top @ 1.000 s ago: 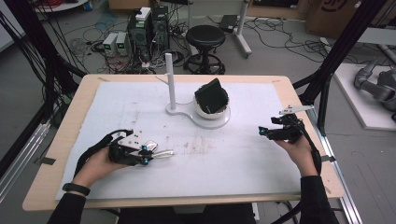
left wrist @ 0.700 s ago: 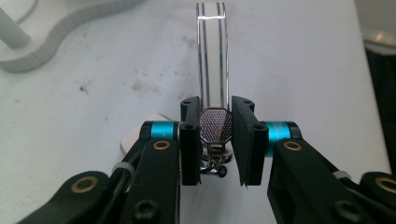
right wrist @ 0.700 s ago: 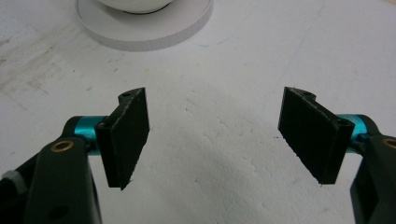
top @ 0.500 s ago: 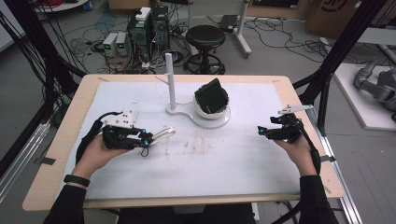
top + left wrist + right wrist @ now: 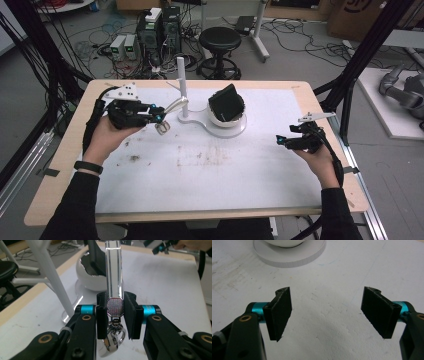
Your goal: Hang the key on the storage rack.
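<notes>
Keychain (image 5: pixel 114 290) sits clamped between the nearly closed left hand-held gripper (image 5: pixel 115 315) pads.

Wooden table (image 5: pixel 300 88), stained white mat (image 5: pixel 210 170) on it, white stand base (image 5: pixel 200 121) on mat

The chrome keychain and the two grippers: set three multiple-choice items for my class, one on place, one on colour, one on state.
1. Where is the chrome keychain?
A. between the left gripper's jaws
B. inside the white bowl
C. flat on the table

2. What colour are the collars behind the jaw pads?
A. red
B. blue-green
C. yellow

3. How do the right gripper's jaws stand?
A. shut on a cloth
B. shut on nothing
C. open, nothing between them

Key: 1 A, the left gripper clamps its sides. 2 B, the gripper views show turquoise metal. 3 C, the right gripper shows bare table between its pads.
</notes>
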`<state>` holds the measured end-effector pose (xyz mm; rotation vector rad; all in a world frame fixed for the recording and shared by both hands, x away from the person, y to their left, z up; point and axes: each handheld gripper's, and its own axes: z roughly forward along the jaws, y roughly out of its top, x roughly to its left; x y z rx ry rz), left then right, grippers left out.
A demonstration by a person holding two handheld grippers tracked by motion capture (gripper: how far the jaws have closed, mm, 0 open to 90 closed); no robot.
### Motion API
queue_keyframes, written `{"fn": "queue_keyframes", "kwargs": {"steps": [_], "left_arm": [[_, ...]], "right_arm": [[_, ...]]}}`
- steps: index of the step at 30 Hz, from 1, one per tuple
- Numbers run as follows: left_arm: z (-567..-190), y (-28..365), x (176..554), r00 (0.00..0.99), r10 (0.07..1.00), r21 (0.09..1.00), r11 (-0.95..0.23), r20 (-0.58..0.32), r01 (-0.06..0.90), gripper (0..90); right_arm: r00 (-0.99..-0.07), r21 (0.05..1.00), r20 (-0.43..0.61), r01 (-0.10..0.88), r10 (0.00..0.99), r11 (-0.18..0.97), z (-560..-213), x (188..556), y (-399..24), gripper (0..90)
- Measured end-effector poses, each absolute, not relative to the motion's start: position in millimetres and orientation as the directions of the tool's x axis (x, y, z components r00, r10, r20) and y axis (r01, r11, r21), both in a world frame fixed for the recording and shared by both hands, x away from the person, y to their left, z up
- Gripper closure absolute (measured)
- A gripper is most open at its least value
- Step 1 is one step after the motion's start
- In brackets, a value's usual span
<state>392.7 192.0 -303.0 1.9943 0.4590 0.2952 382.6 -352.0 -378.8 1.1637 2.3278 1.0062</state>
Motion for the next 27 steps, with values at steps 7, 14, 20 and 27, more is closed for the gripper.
{"fn": "queue_keyframes", "kwargs": {"steps": [7, 14, 20, 27], "left_arm": [[-292.3, 190.1, 407.2, 0.876, 0.483, 0.898, -0.383, -0.003, 0.214, 73.7], [-286.1, 190.7, 417.9, 0.846, 0.532, 0.904, -0.361, -0.003, 0.23, 73.6], [-287.0, 192.8, 421.9, 0.828, 0.56, 0.902, -0.352, -0.01, 0.25, 73.6], [-289.6, 196.6, 428.1, 0.818, 0.573, 0.908, -0.309, -0.058, 0.281, 73.6]], "right_arm": [[-0.598, 0.73, 0.01, 0.553, 0.802, 0.403, -378.6, 381.8, -354.5, 25.3], [-0.599, 0.732, 0.011, 0.55, 0.801, 0.401, -378.2, 381.4, -355.7, 25.3], [-0.598, 0.734, 0.011, 0.55, 0.802, 0.4, -378.2, 381.4, -355.9, 25.3], [-0.597, 0.733, 0.012, 0.551, 0.802, 0.4, -378.0, 381.1, -355.7, 25.3]]}}
